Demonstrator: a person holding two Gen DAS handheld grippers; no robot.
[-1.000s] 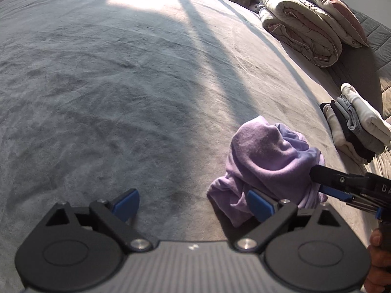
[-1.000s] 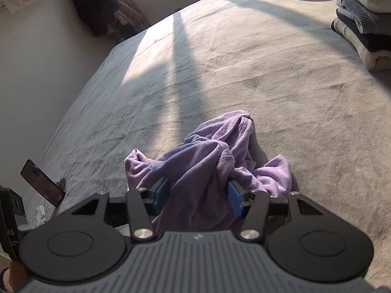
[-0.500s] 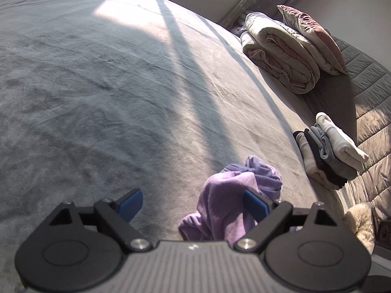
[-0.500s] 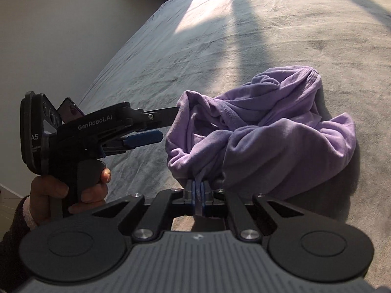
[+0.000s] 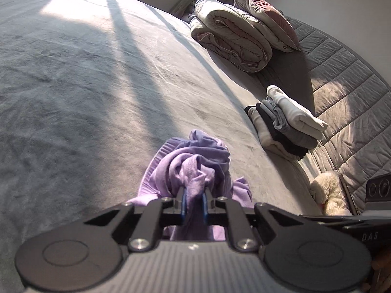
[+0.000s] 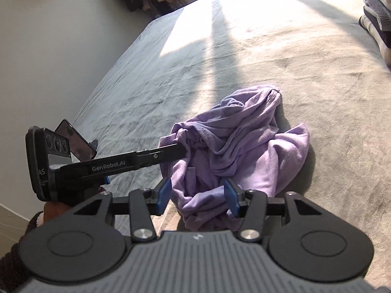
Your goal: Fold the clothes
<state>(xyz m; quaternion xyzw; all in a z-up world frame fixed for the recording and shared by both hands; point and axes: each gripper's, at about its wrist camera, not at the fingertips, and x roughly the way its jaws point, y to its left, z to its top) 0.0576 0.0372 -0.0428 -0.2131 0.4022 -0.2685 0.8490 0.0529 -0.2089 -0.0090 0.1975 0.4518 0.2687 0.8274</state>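
Note:
A crumpled purple garment lies bunched on the grey bed. It also shows in the left wrist view. My left gripper is shut on a fold of the purple garment; in the right wrist view its black fingers reach into the garment's left side. My right gripper is open, its blue pads on either side of the garment's near edge, with cloth lying between them.
A stack of folded clothes sits at the right side of the bed, seen also in the right wrist view. A rolled duvet and a pillow lie by the quilted headboard. A fluffy white thing lies at the bed's edge.
My left gripper has moved in and shut on the purple garment. My right gripper, shut on the cloth half a second ago, has opened.

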